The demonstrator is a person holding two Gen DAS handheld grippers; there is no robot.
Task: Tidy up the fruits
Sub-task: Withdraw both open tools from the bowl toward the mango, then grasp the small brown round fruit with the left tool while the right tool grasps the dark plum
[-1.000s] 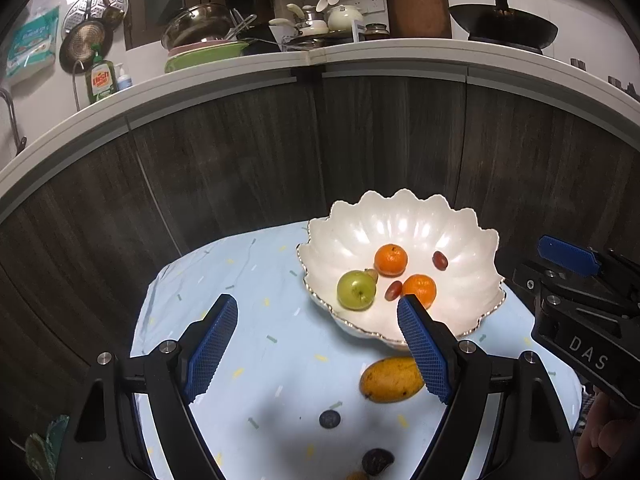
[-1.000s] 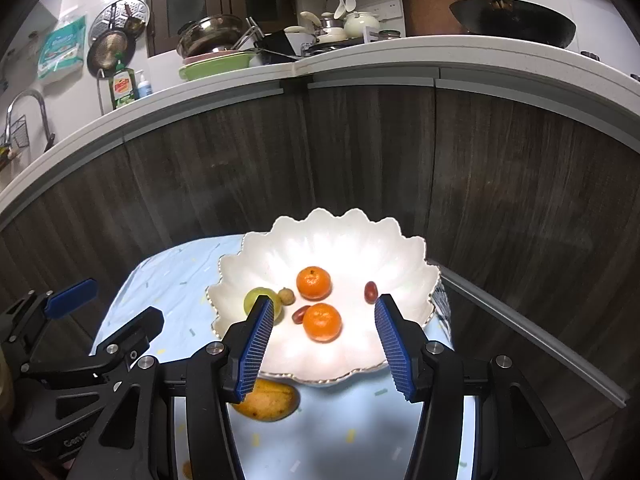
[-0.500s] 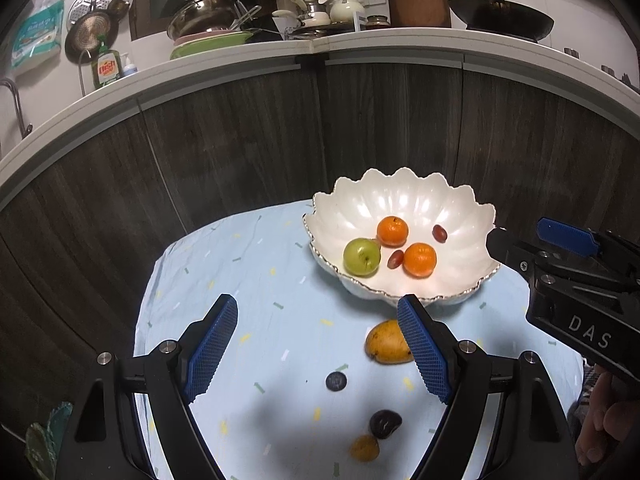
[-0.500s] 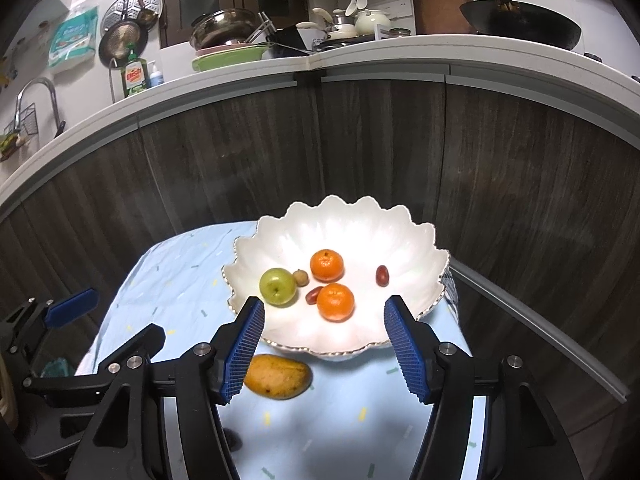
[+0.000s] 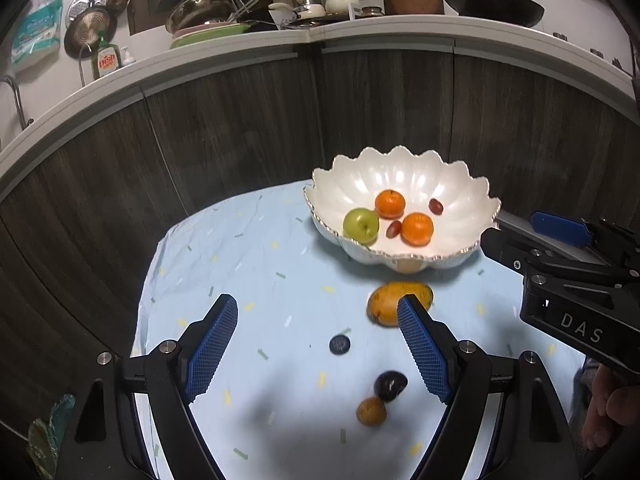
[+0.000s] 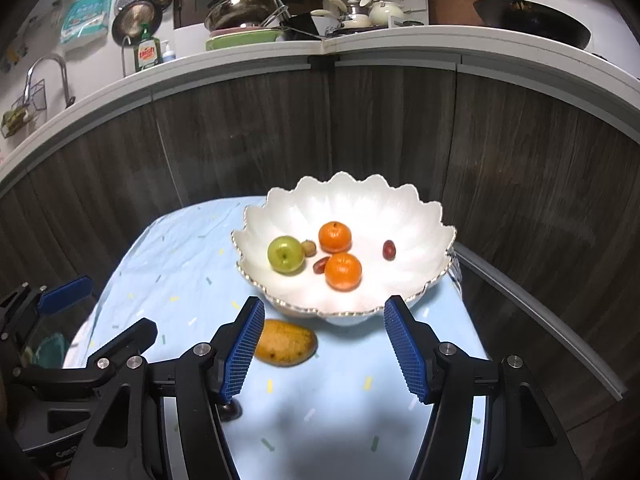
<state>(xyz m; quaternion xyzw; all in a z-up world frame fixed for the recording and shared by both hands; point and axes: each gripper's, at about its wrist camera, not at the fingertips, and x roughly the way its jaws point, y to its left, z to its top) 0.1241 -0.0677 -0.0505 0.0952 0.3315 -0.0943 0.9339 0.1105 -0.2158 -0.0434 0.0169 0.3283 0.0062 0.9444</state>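
Note:
A white scalloped bowl (image 5: 452, 184) (image 6: 416, 216) stands at the back of a light blue cloth. It holds a green apple (image 5: 361, 225) (image 6: 285, 254), two tangerines (image 5: 389, 203) (image 6: 343, 271), two red dates and a small brown fruit (image 6: 308, 247). On the cloth in front of it lie a yellow mango (image 5: 388, 300) (image 6: 289, 343), a dark blue round fruit (image 5: 339, 345), a dark plum (image 5: 390, 385) and a small orange-brown fruit (image 5: 371, 411). My left gripper (image 5: 316, 350) is open and empty above the cloth. My right gripper (image 6: 324, 350) is open and empty before the bowl.
The blue cloth (image 5: 240, 264) covers a small table with dark wood cabinet fronts (image 5: 240, 128) close behind it. A white counter (image 6: 360, 46) above carries pans, dishes and a soap bottle. A grey rail (image 6: 540, 320) runs along the table's right side.
Both grippers have drawn back from the bowl and risen. More of the cloth shows, with the plum and the small orange-brown fruit now in the left wrist view.

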